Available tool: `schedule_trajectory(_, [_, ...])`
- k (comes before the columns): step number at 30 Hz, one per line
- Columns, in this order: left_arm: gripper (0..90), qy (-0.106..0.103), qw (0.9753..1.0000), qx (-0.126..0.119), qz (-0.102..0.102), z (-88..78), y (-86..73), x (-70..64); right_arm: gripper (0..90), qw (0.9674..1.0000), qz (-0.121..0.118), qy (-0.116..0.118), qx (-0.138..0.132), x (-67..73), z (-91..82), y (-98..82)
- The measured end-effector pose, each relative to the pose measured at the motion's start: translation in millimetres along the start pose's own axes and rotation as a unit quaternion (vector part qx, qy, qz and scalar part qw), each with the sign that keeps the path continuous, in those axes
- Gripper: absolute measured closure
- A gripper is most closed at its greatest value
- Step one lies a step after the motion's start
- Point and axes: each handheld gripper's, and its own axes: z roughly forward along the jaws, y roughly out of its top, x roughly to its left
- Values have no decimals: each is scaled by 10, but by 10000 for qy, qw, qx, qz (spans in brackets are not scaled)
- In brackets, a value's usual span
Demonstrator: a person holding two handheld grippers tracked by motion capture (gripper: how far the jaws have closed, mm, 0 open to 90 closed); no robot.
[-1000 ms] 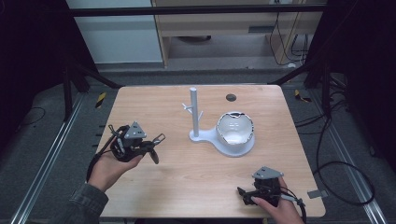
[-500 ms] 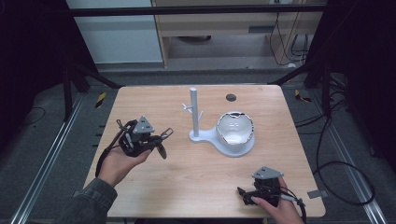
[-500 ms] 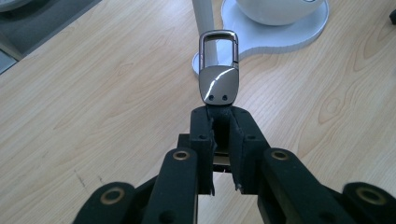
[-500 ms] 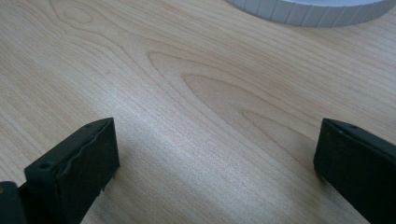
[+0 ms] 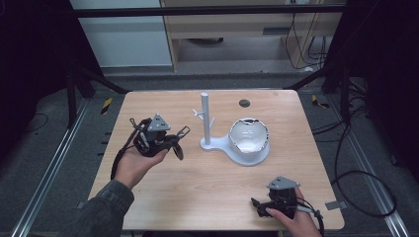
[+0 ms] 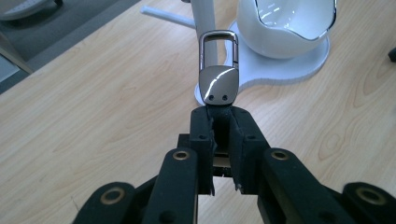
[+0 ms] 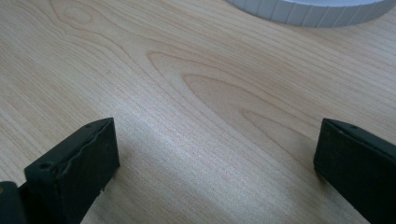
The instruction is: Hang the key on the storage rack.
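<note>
My left gripper (image 5: 174,142) hovers over the table's left half, held by a hand, jaws pointing at a white stand (image 5: 205,118). It is shut on the black strap of a silver metal clip (image 6: 218,84), whose loop sticks out past the fingertips (image 6: 201,122). In the left gripper view the clip lines up with the stand's post (image 6: 205,18), a short way in front of it. The stand's flat base (image 5: 232,150) carries a white bowl (image 5: 248,136). My right gripper (image 5: 257,202) rests low at the front right of the table, open, with bare wood between its fingers (image 7: 74,158).
A small dark disc (image 5: 244,103) lies near the far edge of the wooden table (image 5: 207,182). Short pegs (image 5: 197,113) branch off the stand's post. Metal rails and cables run along the floor on both sides.
My left gripper has moved right and slightly up with the clip, closer to the stand. The right gripper has stayed put.
</note>
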Motion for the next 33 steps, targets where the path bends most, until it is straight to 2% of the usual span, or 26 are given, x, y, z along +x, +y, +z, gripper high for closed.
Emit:
schedule_trajectory(3, [801,10,9999,-118,-82,0,55,7,4,10000,3,1,0,1,0,0])
schedule_trajectory(12, [801,128,9997,-187,-38,-1,215,27,4,10000,-3,-2,-3,-1,1,0])
schedule_trajectory(23, [801,137,9995,-280,-31,-7,275,4,4,10000,-3,11,-7,-1,2,1])
schedule_trajectory(26, [801,132,9992,-376,-44,-9,294,-4,4,10000,-4,11,-8,-1,3,1])
schedule_trajectory(33, [801,167,9992,-362,29,16,366,-18,3,10000,1,13,-7,-1,3,1])
